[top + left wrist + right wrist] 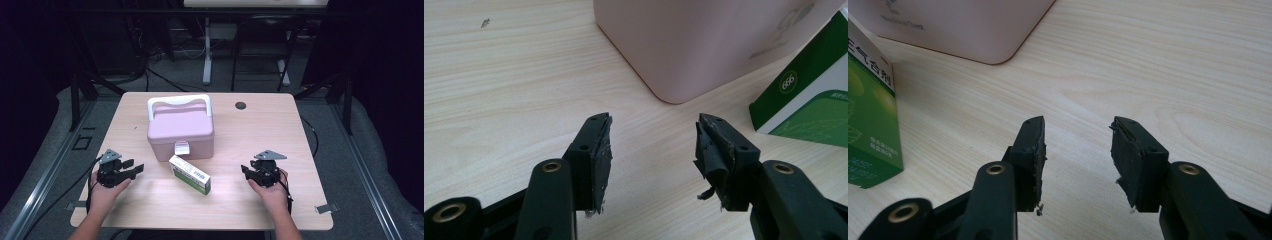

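Observation:
A pink lidded box (181,131) with a white handle stands in the middle of the wooden table (260,125). A green and white carton (189,174) lies flat just in front of it. My left gripper (134,167) rests near the table's left front, open, pointing right toward the carton. In the left gripper view the open gripper (653,137) faces the pink box (694,40) and the carton (809,100), with bare table between the jaws. My right gripper (246,171) sits at the right front, open. In the right gripper view the gripper (1077,140) holds nothing; the carton (870,115) is at the left edge.
A small black round cap (241,105) sits in the table top at the back right. Dark frames, cables and a white desk leg (207,50) stand on the floor beyond the table. Bare wood lies on either side of the box.

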Available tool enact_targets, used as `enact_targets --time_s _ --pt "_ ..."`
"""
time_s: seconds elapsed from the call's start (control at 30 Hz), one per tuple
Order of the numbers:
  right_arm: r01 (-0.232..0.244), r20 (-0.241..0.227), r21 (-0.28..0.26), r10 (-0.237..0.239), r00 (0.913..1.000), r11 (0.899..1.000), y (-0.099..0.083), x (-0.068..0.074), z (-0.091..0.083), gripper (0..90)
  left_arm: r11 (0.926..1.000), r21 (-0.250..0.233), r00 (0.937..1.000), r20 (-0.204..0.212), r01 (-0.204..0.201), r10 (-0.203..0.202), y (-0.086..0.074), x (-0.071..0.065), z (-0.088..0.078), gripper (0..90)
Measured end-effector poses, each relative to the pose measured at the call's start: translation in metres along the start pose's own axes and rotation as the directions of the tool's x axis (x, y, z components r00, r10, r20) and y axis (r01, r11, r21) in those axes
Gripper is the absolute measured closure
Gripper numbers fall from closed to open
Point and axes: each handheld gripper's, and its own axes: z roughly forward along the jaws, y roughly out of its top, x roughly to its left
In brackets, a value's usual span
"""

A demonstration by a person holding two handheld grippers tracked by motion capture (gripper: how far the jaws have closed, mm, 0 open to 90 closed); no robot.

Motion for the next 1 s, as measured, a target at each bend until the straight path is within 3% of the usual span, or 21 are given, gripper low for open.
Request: enact_targets --time_s 0.1,0.13,0.33,0.4,0.63,0.73,0.9,1.0 --pt "0.002 -0.001 -0.005 -0.002 1.0 1.0 0.0 0.001 0.0 54.8 1.0 -0.007 1.0 0.004 -0.005 0.006 0.0 -0.001 0.0 47.7" --pt "-0.007 -0.023 0.004 0.007 0.9997 1.0 0.001 0.001 0.001 55.4 0.9999 -0.012 1.0 0.004 -0.006 0.006 0.0 -0.002 -0.001 47.1" --pt "0.014 -0.058 -0.005 -0.014 0.9982 1.0 0.005 0.008 0.004 55.2 0.9995 -0.012 0.9995 0.001 -0.031 0.031 -0.002 -0.004 -0.001 45.8" --pt "0.008 -0.085 -0.02 -0.01 0.9963 1.0 0.008 0.014 0.003 55.5 0.9994 -0.016 0.9996 -0.001 -0.029 0.029 -0.001 -0.004 -0.003 45.9" --pt "0.035 -0.115 -0.023 -0.038 0.9927 0.999 0.012 0.021 0.0 56.7 0.9995 -0.022 0.9997 0.007 -0.021 0.021 -0.002 -0.003 -0.004 46.6" --pt "0.015 -0.167 -0.037 -0.021 0.9858 0.999 0.016 0.024 -0.002 56.3 0.9989 -0.03 0.9993 0.013 -0.036 0.036 -0.003 -0.004 -0.005 47.7" --pt "0.043 -0.198 -0.053 -0.053 0.9789 0.998 0.021 0.034 -0.005 55.9 0.9988 -0.03 0.9992 0.007 -0.04 0.04 -0.003 -0.004 -0.006 47.9" --pt "0.079 -0.237 -0.069 -0.093 0.967 0.994 0.025 0.047 -0.007 55.0 0.9985 -0.018 0.9987 0.003 -0.052 0.052 -0.002 -0.004 -0.007 47.8"
